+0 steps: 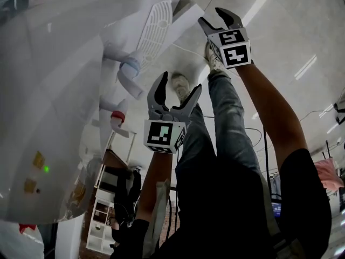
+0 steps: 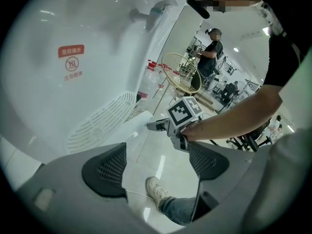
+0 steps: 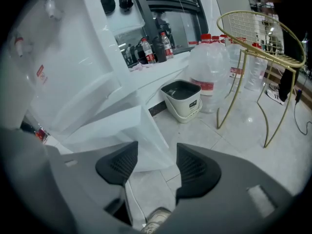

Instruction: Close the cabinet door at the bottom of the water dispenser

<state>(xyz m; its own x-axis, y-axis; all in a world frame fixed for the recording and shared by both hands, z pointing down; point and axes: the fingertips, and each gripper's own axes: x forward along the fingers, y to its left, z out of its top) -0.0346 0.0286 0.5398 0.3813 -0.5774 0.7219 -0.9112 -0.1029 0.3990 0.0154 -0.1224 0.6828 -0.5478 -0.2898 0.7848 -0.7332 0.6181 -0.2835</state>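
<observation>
Cabinet door [image 3: 117, 126] stands ajar on the water dispenser [image 1: 59, 90]; right gripper [image 3: 156, 152] gapes just before it, left gripper [image 2: 157, 152] released, empty.

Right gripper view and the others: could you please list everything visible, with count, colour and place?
Water dispenser: one, white, at left.
Cabinet door: one, white, open at the dispenser's bottom.
Taps: two, blue and red, on the dispenser's front.
Drip grille: one, white, near the taps.
Waste bin: one, cream, beyond the door.
Water jugs: at least two, clear with red caps, beside the bin.
Wire stand: one, gold, beside the jugs.
Left gripper: one, grey, open, empty.
Right gripper: one, grey, open, empty, facing the door.
</observation>
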